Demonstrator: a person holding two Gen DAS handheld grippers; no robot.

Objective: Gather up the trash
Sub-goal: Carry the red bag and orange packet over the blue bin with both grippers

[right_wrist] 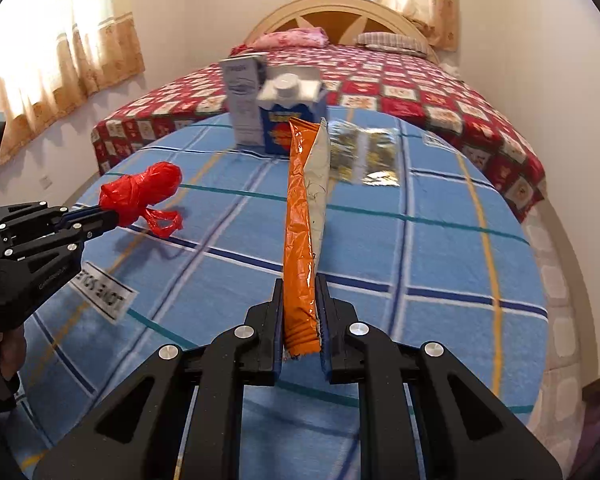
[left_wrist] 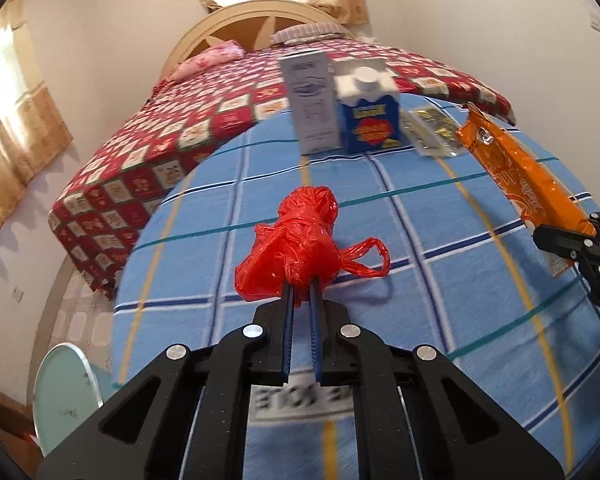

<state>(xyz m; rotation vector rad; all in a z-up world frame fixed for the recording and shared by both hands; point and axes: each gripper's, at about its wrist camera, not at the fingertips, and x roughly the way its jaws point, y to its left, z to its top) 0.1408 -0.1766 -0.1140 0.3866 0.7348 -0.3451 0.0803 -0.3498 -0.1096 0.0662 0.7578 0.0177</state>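
Both grippers loaded, held above the blue checked tablecloth (right_wrist: pixel 420 248).

Left gripper (left_wrist: pixel 301 280) clamped tight on a knotted red plastic bag (left_wrist: pixel 300 240); right gripper (right_wrist: pixel 300 280) pinching the end of an orange snack wrapper (right_wrist: pixel 299 216). Far edge of table: white carton (left_wrist: pixel 310 100), blue carton (left_wrist: pixel 370 116), clear gold-print wrapper (right_wrist: pixel 366 152). Bed (right_wrist: pixel 400 80) behind.

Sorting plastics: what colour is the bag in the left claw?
Red; the plastic bag shows best in the left wrist view.
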